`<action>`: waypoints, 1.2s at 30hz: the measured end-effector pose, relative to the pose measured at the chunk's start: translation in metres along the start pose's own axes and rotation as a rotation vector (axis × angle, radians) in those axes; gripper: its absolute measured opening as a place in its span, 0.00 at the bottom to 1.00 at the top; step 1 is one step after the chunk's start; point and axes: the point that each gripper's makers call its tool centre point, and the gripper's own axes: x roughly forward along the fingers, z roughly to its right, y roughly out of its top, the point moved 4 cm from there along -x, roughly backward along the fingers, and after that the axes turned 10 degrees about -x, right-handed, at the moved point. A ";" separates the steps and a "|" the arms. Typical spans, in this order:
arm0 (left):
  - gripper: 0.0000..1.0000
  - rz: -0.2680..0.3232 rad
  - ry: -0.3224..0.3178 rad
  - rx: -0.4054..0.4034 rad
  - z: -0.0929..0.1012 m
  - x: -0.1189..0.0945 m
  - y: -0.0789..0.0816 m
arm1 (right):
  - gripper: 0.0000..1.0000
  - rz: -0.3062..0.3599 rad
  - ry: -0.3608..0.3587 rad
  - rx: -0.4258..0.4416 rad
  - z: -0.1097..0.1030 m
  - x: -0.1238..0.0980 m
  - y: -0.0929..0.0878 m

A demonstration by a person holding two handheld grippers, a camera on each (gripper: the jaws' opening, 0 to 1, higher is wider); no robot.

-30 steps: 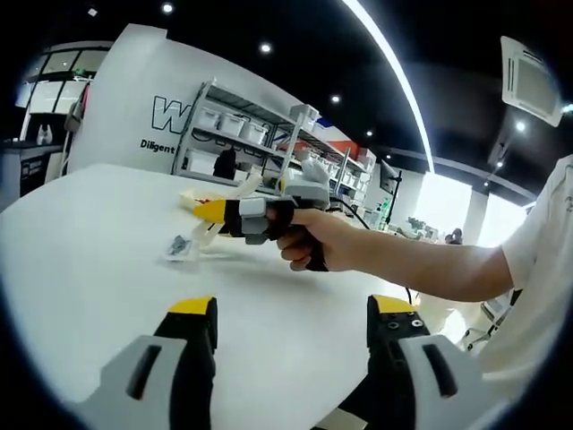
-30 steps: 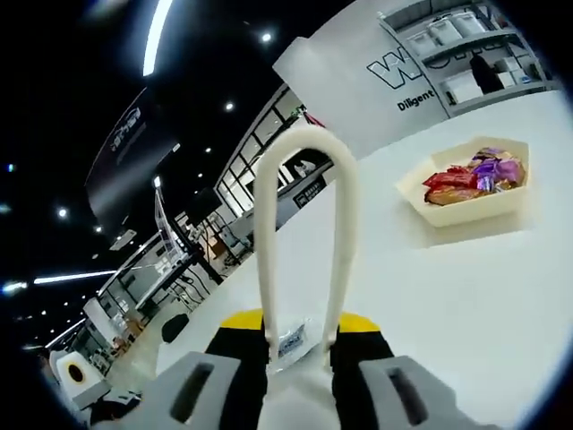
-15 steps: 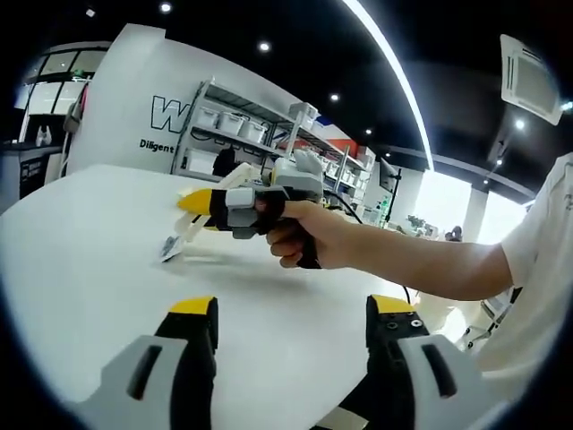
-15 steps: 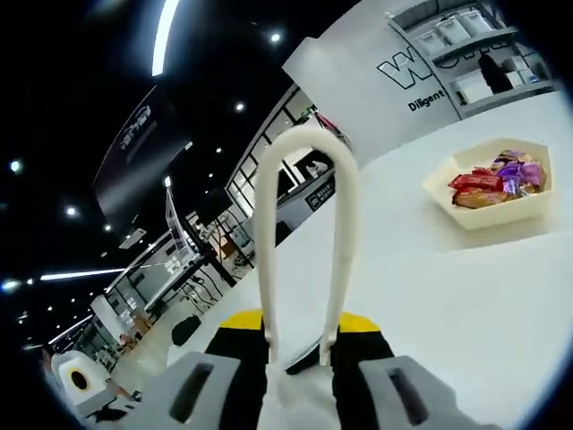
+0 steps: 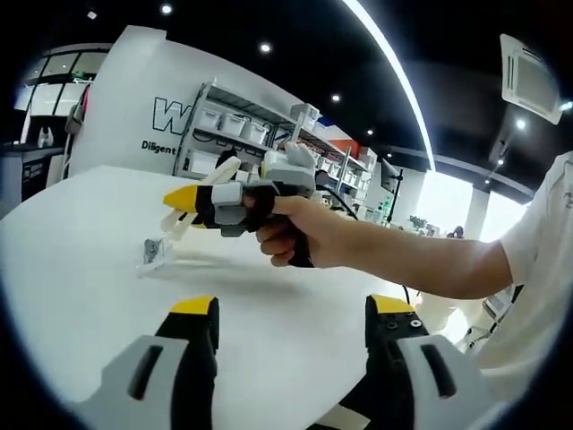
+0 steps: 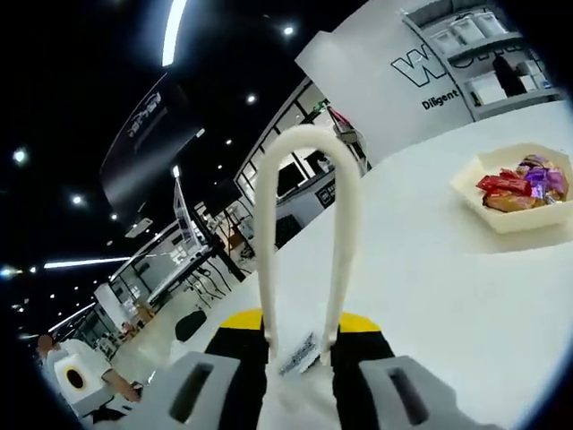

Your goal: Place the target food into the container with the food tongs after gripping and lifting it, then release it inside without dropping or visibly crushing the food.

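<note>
My right gripper [image 6: 300, 327] is shut on cream food tongs [image 6: 309, 148], whose looped end rises in front of the camera. A small clear-wrapped food packet [image 6: 299, 353] sits between the tong tips, low over the white table [image 6: 448, 287]. A cream hexagonal container [image 6: 519, 193] with red and purple wrapped snacks stands far right. In the left gripper view a hand holds the right gripper [image 5: 183, 202] over the table, with the tongs [image 5: 170, 224] slanting down to the packet [image 5: 150, 252]. My left gripper [image 5: 291, 309] is open near the table's edge, with nothing between its jaws.
The person's bare forearm [image 5: 403, 264] reaches in from the right. Metal shelves with white bins [image 5: 242, 125] and a white lettered wall stand behind the table [image 5: 81, 269]. Another person [image 6: 116, 390] is in the background, off the table's edge.
The right gripper, with tongs and packet, has moved left across the table. In the right gripper view the container has slid right and looks farther off. The left gripper has stayed still.
</note>
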 end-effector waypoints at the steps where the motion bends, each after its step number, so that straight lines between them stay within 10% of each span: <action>1: 0.65 -0.001 0.001 0.000 0.000 0.000 0.000 | 0.20 -0.001 -0.004 -0.007 0.001 0.000 0.000; 36: 0.74 -0.060 0.186 0.093 -0.096 0.065 0.041 | 0.21 0.057 -0.108 -0.061 0.045 -0.105 0.001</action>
